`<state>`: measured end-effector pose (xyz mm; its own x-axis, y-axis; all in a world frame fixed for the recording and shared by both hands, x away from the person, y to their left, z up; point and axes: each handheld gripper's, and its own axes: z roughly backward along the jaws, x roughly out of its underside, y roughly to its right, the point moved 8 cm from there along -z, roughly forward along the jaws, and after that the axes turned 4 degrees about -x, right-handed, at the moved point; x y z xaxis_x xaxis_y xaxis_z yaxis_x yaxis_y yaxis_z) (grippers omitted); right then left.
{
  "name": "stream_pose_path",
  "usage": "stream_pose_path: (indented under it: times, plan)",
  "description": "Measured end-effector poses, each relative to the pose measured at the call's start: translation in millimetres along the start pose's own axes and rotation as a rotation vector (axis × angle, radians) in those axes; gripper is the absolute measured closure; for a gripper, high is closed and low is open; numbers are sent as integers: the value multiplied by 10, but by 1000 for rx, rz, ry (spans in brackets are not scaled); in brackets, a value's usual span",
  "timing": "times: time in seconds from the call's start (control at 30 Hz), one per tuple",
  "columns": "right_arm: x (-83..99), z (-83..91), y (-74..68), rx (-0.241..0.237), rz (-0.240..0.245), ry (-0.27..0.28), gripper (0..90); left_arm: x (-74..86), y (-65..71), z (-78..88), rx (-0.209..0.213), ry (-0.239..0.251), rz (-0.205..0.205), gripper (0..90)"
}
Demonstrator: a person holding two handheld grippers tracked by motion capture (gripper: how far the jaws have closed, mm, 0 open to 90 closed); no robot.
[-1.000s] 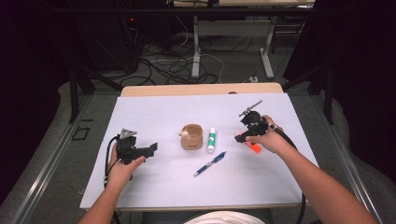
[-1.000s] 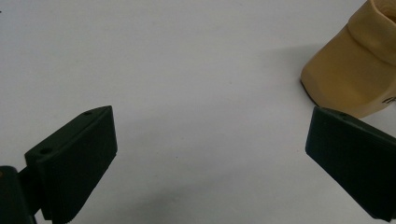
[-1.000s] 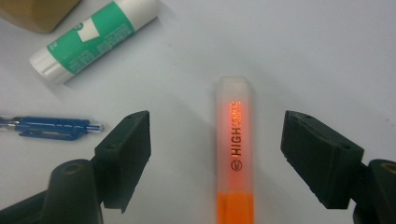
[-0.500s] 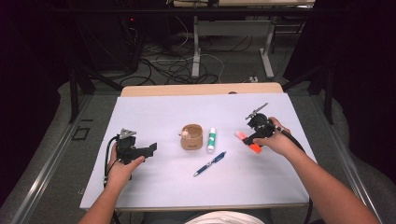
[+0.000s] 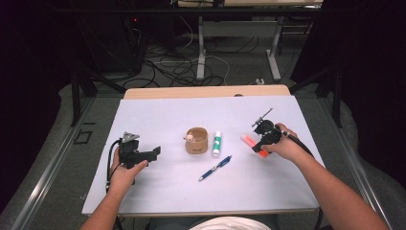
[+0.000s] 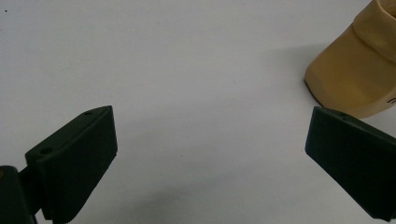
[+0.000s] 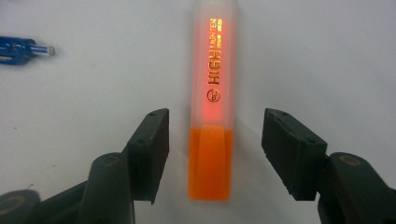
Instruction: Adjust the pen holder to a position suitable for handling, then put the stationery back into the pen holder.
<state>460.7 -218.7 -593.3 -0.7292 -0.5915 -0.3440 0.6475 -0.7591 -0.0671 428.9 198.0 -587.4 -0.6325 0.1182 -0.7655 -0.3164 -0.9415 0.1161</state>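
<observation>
An orange highlighter lies flat on the white table top. My right gripper is low over its orange cap end. In the right gripper view the highlighter lies between the two pads with a gap on each side. The right gripper has just been closing its jaws, and its pads do not touch the highlighter. At the left, my left gripper rests on the table. In its own view the left gripper stands open wide over bare table.
A tan round holder stands mid-table and shows at the upper right of the left gripper view. A white and green tube lies beside it. A blue pen lies nearer the person, its tip in the right gripper view.
The right hand has shifted slightly up and to the right, so more of the highlighter shows beside it. The left hand and gripper have not moved.
</observation>
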Motion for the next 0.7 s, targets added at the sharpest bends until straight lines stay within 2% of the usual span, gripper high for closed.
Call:
stream_pose_path:
  times: [0.03, 0.07, 0.1, 0.17, 0.23, 0.3, 0.33, 0.43, 0.47, 0.53, 0.57, 0.67, 0.7]
  plan:
    - [0, -13, 53, 21, 43, -9, 444, 0, 0, 1, 0, 1, 1, 24]
    - [21, 2, 59, 13, 51, -50, 453, 2, -2, 8, 0, -5, 0, 24]
    - [12, -30, 42, -3, 35, -22, 462, -1, -2, 6, 0, -1, 2, 25]
    - [40, -32, 56, 5, 44, -57, 482, -3, -2, 4, 0, 2, 2, 24]
    - [36, -71, 50, 1, 39, -29, 504, -2, 0, 0, 0, 1, 0, 25]
    - [61, -49, 64, 10, 50, -80, 520, -6, 6, -6, 0, 4, -1, 25]
    - [65, -48, 67, 8, 55, -86, 525, -8, 11, -8, 2, 5, -2, 25]
    - [70, -47, 72, 13, 57, -92, 559, -2, 12, -3, 1, -6, -7, 25]
    - [63, -63, 55, 17, 32, -64, 568, 0, 11, -2, 1, -8, -8, 25]
    - [65, -58, 59, 16, 35, -72, 583, -2, 11, -7, 2, -1, -2, 25]
    - [67, -64, 52, -11, 43, -78, 589, -5, 8, -12, 2, 6, -1, 25]
    - [80, -69, 62, -3, 49, -102, 600, -4, 4, -15, 0, 2, -1, 25]
    - [81, -74, 48, -23, 44, -101, 606, -5, 4, -15, 1, 3, -1, 25]
